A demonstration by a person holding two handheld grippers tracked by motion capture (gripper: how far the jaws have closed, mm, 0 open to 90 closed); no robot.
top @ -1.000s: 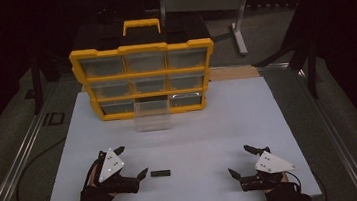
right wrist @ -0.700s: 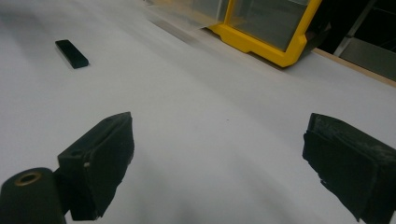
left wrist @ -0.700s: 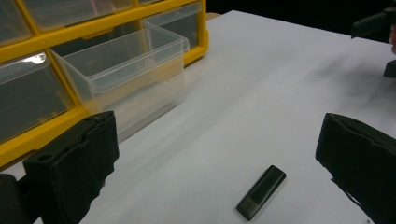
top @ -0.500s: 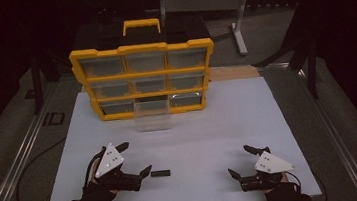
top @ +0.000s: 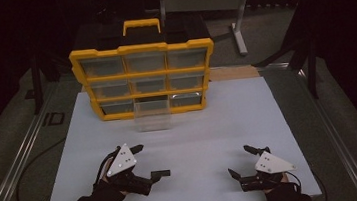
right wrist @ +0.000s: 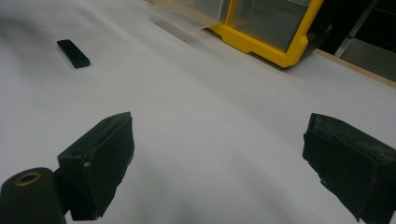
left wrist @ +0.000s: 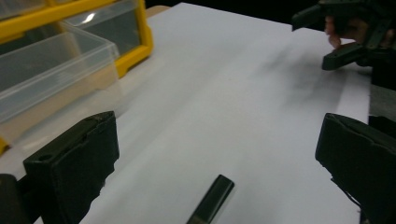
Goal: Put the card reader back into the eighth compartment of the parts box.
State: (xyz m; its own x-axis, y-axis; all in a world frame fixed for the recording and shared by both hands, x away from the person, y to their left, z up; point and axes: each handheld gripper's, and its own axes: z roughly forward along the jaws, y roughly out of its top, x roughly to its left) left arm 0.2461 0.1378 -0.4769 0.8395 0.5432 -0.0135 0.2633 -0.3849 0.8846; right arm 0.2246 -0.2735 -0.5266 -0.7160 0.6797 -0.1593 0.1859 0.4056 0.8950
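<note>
A small black bar (top: 163, 173) lies flat on the white board (top: 209, 127), well in front of the yellow drawer cabinet (top: 145, 79) and its pulled-out clear drawer (top: 153, 119). The left gripper (top: 143, 162) stands wide open just beside the bar, apparently not touching it, though the dim high view leaves this uncertain. The right gripper (top: 240, 160), also wide open and empty, sits well apart from the bar.

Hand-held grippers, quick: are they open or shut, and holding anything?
Left hand-held gripper: open, holding nothing; small black bar lies between its jaws.
Right hand-held gripper: open, holding nothing.
</note>
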